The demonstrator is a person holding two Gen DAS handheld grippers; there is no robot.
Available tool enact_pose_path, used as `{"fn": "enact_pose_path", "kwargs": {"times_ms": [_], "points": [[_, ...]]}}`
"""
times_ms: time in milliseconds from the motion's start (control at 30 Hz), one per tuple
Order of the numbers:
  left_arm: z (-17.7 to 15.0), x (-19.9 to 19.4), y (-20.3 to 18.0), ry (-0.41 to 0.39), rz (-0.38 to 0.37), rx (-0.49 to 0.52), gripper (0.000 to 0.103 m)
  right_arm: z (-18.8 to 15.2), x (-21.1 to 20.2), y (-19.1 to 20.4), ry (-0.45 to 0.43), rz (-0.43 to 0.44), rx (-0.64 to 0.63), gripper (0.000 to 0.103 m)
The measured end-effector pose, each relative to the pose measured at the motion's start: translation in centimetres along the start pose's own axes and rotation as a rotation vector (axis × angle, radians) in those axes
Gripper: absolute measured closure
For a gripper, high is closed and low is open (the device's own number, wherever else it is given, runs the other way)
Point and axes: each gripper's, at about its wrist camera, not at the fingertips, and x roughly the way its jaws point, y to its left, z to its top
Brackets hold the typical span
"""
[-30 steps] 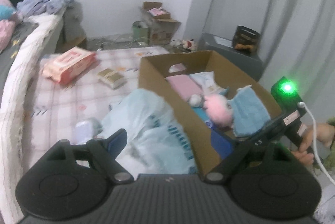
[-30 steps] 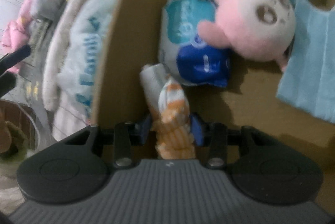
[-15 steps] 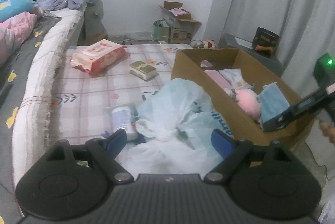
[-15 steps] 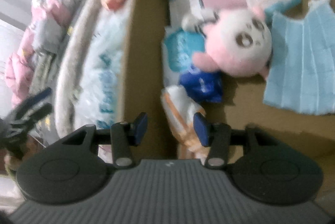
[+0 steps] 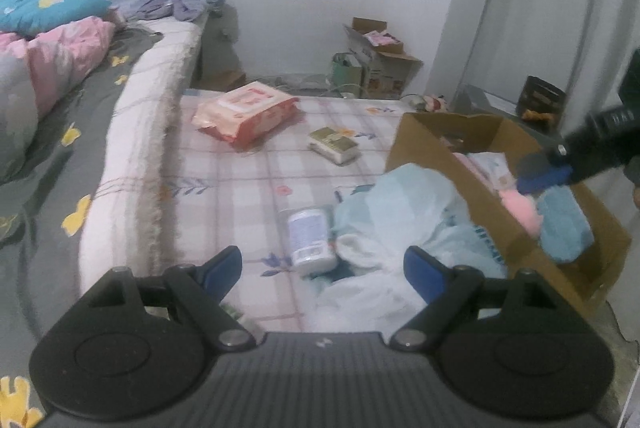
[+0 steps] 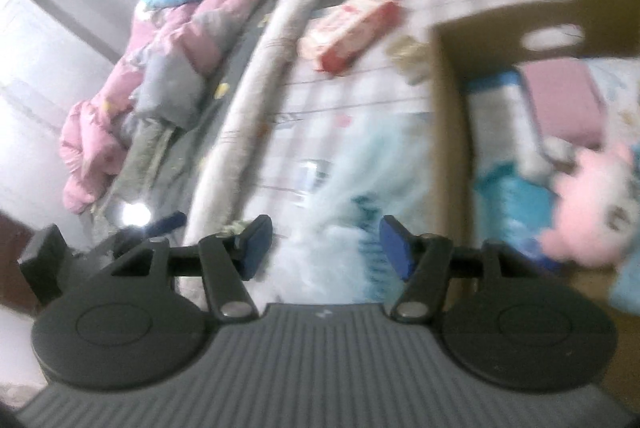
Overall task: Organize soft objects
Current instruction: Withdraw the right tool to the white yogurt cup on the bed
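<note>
Bottle (image 5: 311, 236) lies flat, long axis toward left gripper (image 5: 323, 270), fingers (image 5: 222, 268) wide, empty.

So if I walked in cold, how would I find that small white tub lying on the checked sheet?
Start at the cardboard box beside the bed. Left of it slumps a pale blue plastic bag; the white tub lies on its side against that bag's left edge. Unlike the flat pink wipes pack and small gold packet farther off, it is round.

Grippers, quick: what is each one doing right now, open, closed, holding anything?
Left gripper: open, holding nothing.
Right gripper: open, holding nothing; its jaws have just been opening.
</note>
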Motion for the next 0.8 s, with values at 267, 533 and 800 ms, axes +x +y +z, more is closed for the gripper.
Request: {"fn": "enact_pose_path", "kwargs": {"times_ms": [267,533,800], "points": [[-3.0,-1.8,3.7,0.039,0.076,-0.053,0.014,1.7,6.5,3.5,0.087,0.073,0.021,0.038],[-4.8,-0.5,5.3,0.083,0.04,-0.11,0.017,2.0,11.2,4.9,0.112,0.081,0.054,0.037],[-1.2,4.5,3.9,0.058,-0.108,-0.154,0.02,6.4,15.9,4.9,0.138,-0.084,0.015,0.034]]}}
